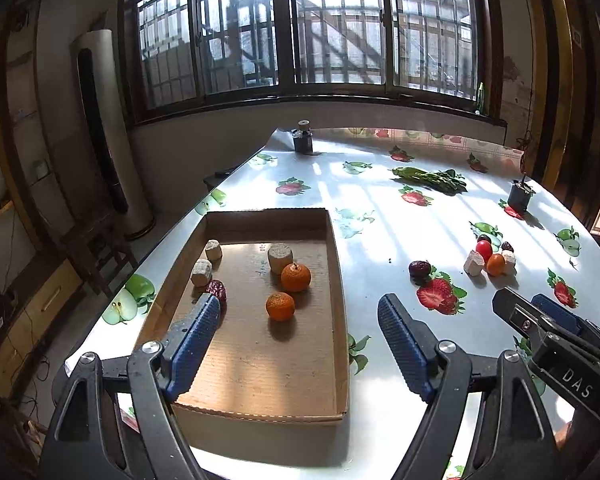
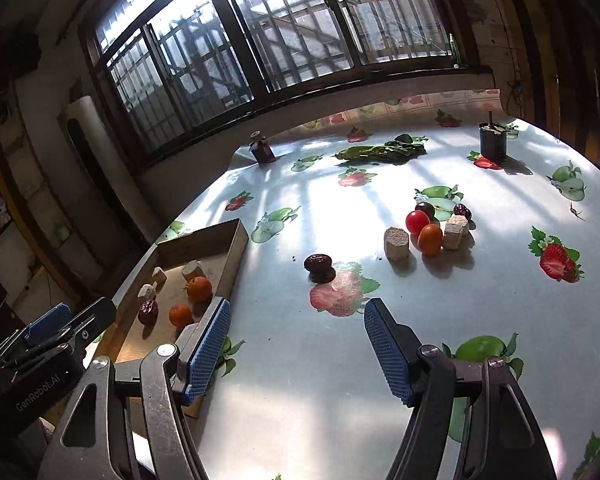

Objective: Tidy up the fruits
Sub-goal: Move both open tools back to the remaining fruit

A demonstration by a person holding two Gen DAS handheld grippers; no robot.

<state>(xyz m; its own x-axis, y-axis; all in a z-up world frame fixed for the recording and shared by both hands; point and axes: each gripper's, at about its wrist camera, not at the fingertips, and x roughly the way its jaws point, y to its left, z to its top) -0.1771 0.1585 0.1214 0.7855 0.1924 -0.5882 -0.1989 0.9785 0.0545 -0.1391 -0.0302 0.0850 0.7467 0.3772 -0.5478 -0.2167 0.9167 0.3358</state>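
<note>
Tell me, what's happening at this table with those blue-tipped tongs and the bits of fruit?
A person is sorting fruit into a cardboard tray, holding tongs in each hand. Both the left tongs and right tongs are open and empty now. The tray already holds two oranges, a red date and three pale chunks. Outside it on the tablecloth lie a lone dark date and a small cluster with a tomato and an orange.

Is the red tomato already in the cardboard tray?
No, the red tomato sits on the table, apart from the cardboard tray.
</note>
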